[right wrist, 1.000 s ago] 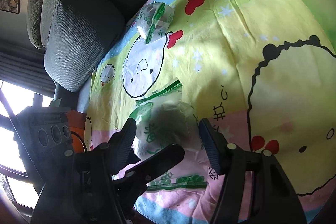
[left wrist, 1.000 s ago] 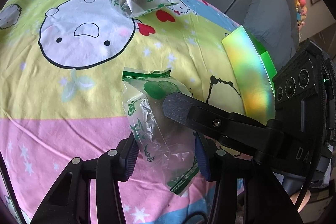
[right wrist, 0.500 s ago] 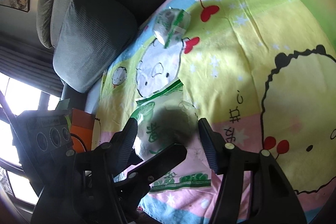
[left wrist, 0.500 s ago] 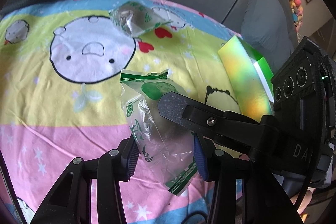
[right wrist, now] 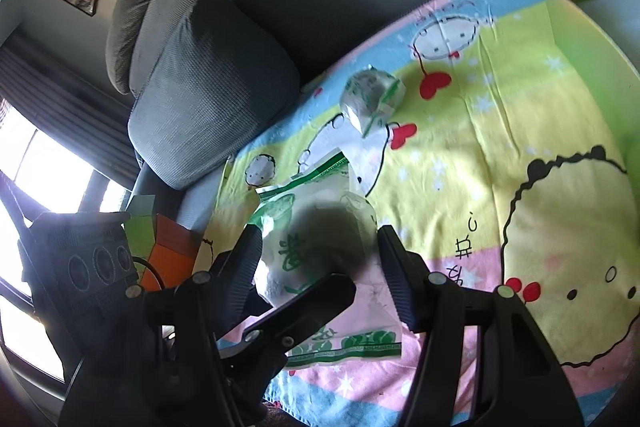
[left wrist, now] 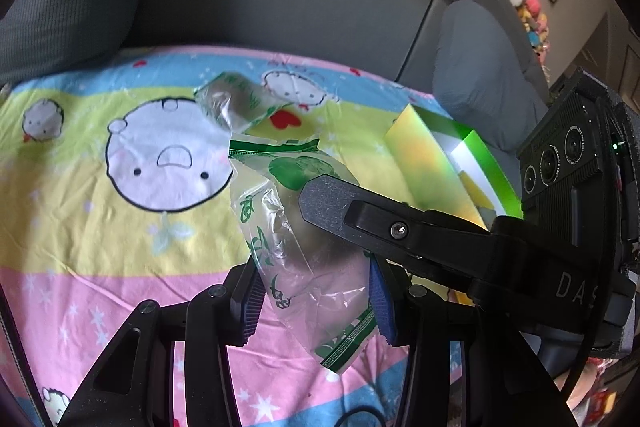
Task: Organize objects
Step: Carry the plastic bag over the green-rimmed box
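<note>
Snack packet (left wrist: 304,247) clamped between both tools (left wrist: 316,301) (right wrist: 320,275)

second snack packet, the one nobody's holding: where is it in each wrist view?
Left wrist: the loose packet lies upper centre on the cartoon sheet, beyond the held packet.
Right wrist: it sits upper centre, near the sheet's far edge by the sofa back.
Shared landmark: the red heart print next to it; the green box shows at right in both.
</note>
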The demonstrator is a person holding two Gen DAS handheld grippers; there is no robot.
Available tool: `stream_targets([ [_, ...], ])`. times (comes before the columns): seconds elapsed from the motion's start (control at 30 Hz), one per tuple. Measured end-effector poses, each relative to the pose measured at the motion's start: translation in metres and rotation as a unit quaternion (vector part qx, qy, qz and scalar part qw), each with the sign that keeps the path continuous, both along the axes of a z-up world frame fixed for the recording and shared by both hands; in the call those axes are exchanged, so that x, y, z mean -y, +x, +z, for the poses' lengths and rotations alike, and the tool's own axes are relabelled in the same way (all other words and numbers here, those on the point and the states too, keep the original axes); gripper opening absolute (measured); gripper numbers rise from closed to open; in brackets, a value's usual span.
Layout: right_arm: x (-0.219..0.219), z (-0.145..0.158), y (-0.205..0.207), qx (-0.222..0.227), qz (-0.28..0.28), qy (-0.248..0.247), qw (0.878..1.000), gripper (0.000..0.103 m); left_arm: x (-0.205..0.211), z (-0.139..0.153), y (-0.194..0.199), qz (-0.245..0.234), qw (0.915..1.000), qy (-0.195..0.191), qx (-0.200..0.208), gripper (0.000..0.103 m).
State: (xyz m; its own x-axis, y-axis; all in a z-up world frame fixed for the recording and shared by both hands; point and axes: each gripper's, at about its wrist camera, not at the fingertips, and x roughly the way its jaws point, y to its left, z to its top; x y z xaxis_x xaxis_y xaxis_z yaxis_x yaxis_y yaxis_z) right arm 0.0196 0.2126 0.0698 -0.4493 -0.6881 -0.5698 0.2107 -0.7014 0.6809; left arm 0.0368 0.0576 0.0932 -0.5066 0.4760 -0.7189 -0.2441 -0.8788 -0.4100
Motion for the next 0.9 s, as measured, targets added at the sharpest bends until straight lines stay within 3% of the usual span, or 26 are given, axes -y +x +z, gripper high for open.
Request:
stream_targets([
  [0.47, -0.018, 0.031, 0.021, -0.070, -0.013, 0.003, 0.997, 0.059, -0.018, 0.030, 0.017, -0.017, 0.9970, -0.003, -0.075, 0.047],
  [0.9, -0.041, 0.049, 0.036, -0.110, -0.037, 0.008, 0.993, 0.059, -0.041, 0.044, 0.028, -0.037, 0.9920, -0.002, -0.121, 0.047],
])
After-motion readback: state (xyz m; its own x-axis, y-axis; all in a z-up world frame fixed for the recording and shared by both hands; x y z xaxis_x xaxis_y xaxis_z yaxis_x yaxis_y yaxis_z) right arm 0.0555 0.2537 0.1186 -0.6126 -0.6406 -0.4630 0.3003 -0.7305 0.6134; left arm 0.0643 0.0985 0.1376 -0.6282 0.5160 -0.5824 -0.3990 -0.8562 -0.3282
